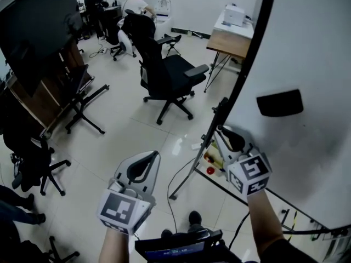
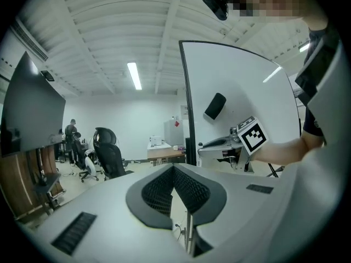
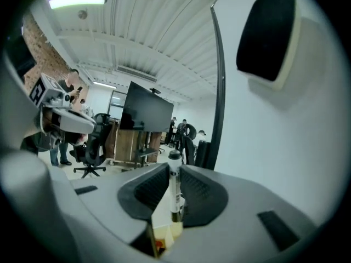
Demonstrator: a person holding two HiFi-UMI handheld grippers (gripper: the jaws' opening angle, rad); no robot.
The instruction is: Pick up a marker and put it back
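The right gripper's (image 3: 174,170) fingers (image 3: 147,189) pinch an upright white, black-capped marker (image 3: 175,193); so narrow a hold may let it twist or slip. The left gripper's (image 2: 173,170) fingers (image 2: 158,189) meet, empty.

Marker (image 3: 175,186) print illegible; no other readable text anywhere.

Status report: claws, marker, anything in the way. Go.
Right claw shut on marker, marker upright, beside whiteboard. Left claw shut, empty. Eraser on whiteboard above; nothing seen blocking.
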